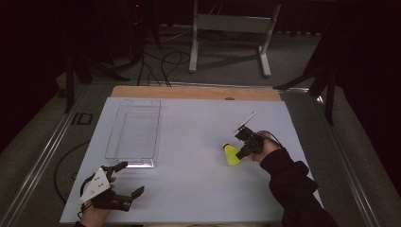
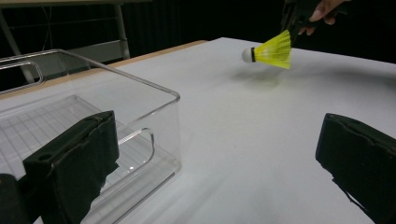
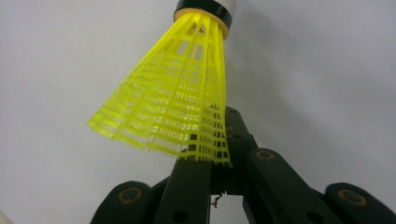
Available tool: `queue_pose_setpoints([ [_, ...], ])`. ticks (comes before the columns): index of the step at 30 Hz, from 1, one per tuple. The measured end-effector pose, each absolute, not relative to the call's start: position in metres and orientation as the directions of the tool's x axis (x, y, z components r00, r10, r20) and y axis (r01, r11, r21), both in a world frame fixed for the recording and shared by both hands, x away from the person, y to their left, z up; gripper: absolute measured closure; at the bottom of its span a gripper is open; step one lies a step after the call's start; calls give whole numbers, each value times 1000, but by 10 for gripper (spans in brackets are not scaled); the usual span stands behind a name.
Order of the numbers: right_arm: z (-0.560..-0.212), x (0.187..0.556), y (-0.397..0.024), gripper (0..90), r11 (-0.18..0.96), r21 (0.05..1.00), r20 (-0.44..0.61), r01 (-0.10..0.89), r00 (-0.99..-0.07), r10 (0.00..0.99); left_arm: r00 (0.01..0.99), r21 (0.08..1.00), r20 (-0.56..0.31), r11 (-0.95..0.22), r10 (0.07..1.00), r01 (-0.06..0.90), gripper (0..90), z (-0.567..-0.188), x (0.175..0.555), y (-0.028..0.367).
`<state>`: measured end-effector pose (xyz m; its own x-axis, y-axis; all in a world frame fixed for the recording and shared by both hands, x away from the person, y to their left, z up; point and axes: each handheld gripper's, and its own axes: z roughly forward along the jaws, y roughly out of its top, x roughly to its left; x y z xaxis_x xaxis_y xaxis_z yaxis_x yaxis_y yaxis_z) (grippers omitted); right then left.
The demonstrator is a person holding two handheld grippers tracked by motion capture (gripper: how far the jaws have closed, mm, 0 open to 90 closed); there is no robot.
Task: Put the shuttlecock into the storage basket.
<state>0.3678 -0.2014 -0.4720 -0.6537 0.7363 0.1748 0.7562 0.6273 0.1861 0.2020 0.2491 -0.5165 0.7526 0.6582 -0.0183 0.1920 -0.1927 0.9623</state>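
Note:
A yellow plastic shuttlecock (image 1: 231,155) with a white cork tip is pinched by the rim of its skirt in my right gripper (image 1: 241,153), right of the board's middle. In the right gripper view the two jaws are shut on the skirt's edge, and the shuttlecock (image 3: 177,107) points its cork away from the right gripper (image 3: 215,156). In the left gripper view the shuttlecock (image 2: 272,50) hangs just over its shadow, cork to the left. My left gripper (image 1: 132,178) rests at the board's near left corner, jaws wide open and holding nothing (image 2: 215,158).
A clear plastic bin (image 1: 113,142) lies on the left of the white board (image 1: 198,189), just beyond the left gripper; its near corner (image 2: 175,98) stands close to the left jaw. A strip of wooden tabletop (image 1: 189,92) runs behind the board. Cables and a metal frame (image 1: 229,23) sit on the floor behind.

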Motion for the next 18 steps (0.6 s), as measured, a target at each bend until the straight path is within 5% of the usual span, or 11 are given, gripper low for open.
queue_pose_setpoints([
  [18, -469, 353, -210, 900, 817, 172, 251, 551, -826, 504, 778, 945, -14, -246, 628, 216, 2, -511, 201, 239],
])
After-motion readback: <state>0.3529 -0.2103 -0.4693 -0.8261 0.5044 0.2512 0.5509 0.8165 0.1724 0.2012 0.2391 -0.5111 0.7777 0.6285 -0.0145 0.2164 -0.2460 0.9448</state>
